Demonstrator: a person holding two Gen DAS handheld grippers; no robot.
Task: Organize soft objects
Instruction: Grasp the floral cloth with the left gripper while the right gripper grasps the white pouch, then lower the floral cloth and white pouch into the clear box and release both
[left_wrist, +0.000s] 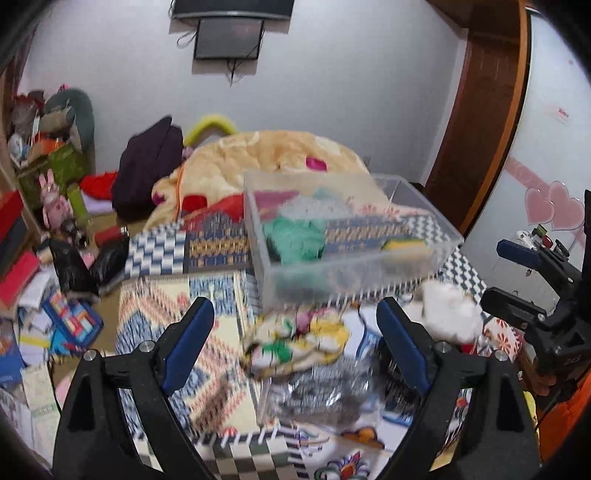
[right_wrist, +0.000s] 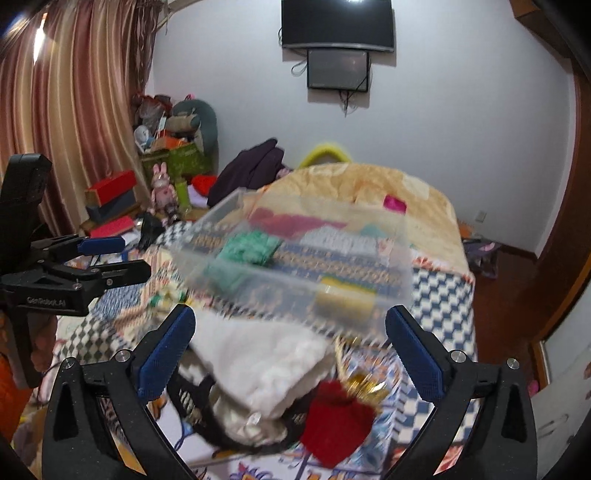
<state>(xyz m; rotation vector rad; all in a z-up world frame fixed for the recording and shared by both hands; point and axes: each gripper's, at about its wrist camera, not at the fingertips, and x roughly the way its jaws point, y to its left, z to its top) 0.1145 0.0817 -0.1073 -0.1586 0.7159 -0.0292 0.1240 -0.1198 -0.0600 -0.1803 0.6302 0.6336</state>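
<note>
A clear plastic bin (left_wrist: 417, 254) stands on the patterned bed and holds a green knit item (left_wrist: 295, 240) and a yellow sponge (left_wrist: 406, 245). My left gripper (left_wrist: 295, 339) is open above a yellow, white and green cloth (left_wrist: 295, 345), with a silvery grey item (left_wrist: 325, 395) just below it. My right gripper (right_wrist: 290, 354) is open above a white fluffy cloth (right_wrist: 258, 365) and a red knit piece (right_wrist: 338, 421). The bin (right_wrist: 221, 273) lies just beyond them. The other gripper shows in each view (left_wrist: 528, 266) (right_wrist: 110, 258).
A beige quilt (left_wrist: 280, 155) is heaped behind the bin, with a dark purple garment (left_wrist: 147, 170) beside it. Boxes, books and a pink rabbit toy (left_wrist: 53, 201) clutter the floor at left. A wooden door frame (left_wrist: 480, 110) stands at right, a curtain (right_wrist: 74, 110) at left.
</note>
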